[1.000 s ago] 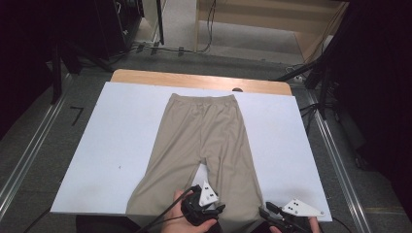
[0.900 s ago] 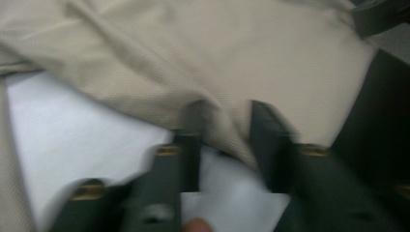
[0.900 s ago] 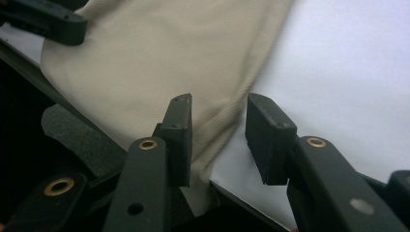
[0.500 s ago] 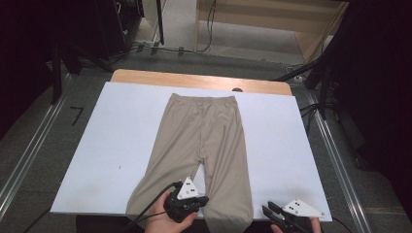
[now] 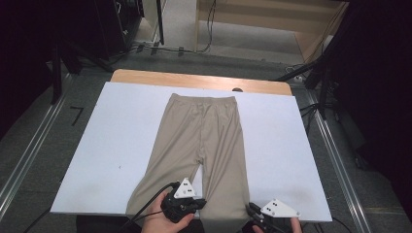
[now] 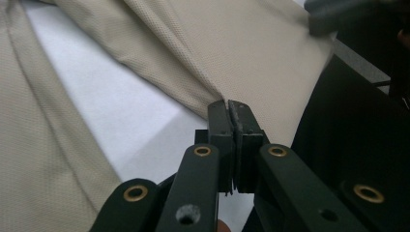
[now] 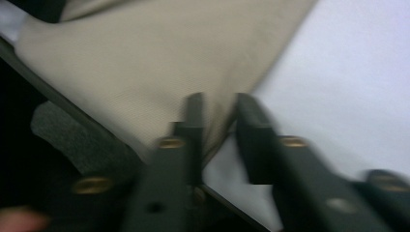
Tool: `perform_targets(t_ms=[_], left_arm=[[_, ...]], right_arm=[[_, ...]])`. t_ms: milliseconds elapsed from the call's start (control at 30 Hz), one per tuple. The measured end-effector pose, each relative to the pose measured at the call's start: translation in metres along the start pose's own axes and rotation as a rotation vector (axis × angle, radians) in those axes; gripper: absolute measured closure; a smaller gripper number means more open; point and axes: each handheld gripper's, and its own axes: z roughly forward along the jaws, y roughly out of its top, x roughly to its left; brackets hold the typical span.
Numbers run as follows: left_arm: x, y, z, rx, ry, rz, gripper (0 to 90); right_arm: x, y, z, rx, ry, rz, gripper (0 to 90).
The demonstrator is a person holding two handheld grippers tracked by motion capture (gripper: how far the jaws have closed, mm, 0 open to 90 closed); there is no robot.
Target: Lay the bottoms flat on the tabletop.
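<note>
Beige trousers [image 5: 204,131] lie flat on a white board [image 5: 116,141], waistband far, legs toward me. My left gripper [image 5: 197,203] is at the inner hem of the right-hand leg. In the left gripper view its jaws [image 6: 231,108] are shut, and the fabric's [image 6: 241,48] folds run into the tips. My right gripper [image 5: 253,211] sits at that leg's outer hem corner. The right gripper view is blurred. There the gripper [image 7: 220,116] is open, with the cloth [image 7: 145,58] corner between its jaws at the board's near edge.
The board rests on a wooden table [image 5: 194,80] whose far strip shows. Metal rails [image 5: 29,155] run along both sides on the floor. Cables and dark stands lie beyond the table. Bare white board flanks the trousers left and right.
My left gripper has slid a little to the left along the hems. The right gripper has edged left toward the leg's outer corner. The trousers lie much as before.
</note>
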Motion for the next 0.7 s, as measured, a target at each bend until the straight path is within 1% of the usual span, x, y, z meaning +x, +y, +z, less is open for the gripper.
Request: perform_targets(t_ms=[33,100,133,167,200,233,267,300,333,400,433,467,500,567,600,667,700], left_arm=[[0.000,0.000,0.000,0.001,-0.007,0.001,89.6],[0.000,0.000,0.000,0.005,-0.024,0.003,89.6],[0.001,0.000,-0.001,-0.006,-0.046,0.002,89.4],[0.002,0.001,-0.003,-0.015,-0.057,0.008,86.9],[0.003,0.003,-0.006,-0.030,-0.046,0.013,76.8],[0.005,0.004,-0.010,-0.051,-0.028,0.013,63.8],[0.008,0.006,-0.016,-0.070,-0.021,0.011,55.4],[0.015,0.007,-0.025,-0.095,-0.015,0.006,49.5],[0.020,0.008,-0.031,-0.110,-0.008,-0.007,45.1],[0.034,0.007,-0.046,-0.142,0.017,-0.036,42.1],[0.045,0.005,-0.055,-0.152,0.043,-0.057,41.3],[0.052,0.004,-0.061,-0.159,0.056,-0.069,40.9],[0.063,0.000,-0.070,-0.170,0.082,-0.090,40.9],[0.078,-0.008,-0.085,-0.180,0.125,-0.120,40.9],[0.083,-0.013,-0.091,-0.182,0.141,-0.134,40.9],[0.091,-0.026,-0.101,-0.163,0.182,-0.149,40.9],[0.095,-0.035,-0.106,-0.145,0.205,-0.163,40.8]], right_arm=[[-0.003,0.000,-0.002,0.017,-0.005,0.015,87.8],[-0.010,-0.004,-0.007,0.027,-0.006,0.031,87.9],[-0.013,-0.006,-0.009,0.029,-0.007,0.037,87.9],[-0.016,-0.008,-0.012,0.021,0.000,0.033,87.7],[-0.018,-0.010,-0.014,0.003,0.025,0.033,83.2],[-0.020,-0.010,-0.015,-0.017,0.040,0.031,77.1],[-0.022,-0.009,-0.016,-0.027,0.034,0.034,72.2],[-0.025,-0.007,-0.017,-0.037,0.031,0.048,67.6],[-0.029,-0.004,-0.016,-0.056,0.035,0.056,64.2],[-0.033,0.001,-0.013,-0.061,0.028,0.066,58.7],[-0.033,0.003,-0.011,-0.060,0.023,0.067,57.2],[-0.035,0.007,-0.006,-0.061,0.018,0.059,54.6],[-0.035,0.010,-0.003,-0.058,0.015,0.065,53.2],[-0.035,0.016,0.006,-0.049,0.018,0.048,51.8],[-0.033,0.018,0.010,-0.044,0.020,0.045,51.6],[-0.030,0.022,0.016,-0.034,0.014,0.034,51.4],[-0.028,0.022,0.018,-0.023,0.007,0.030,51.5]])
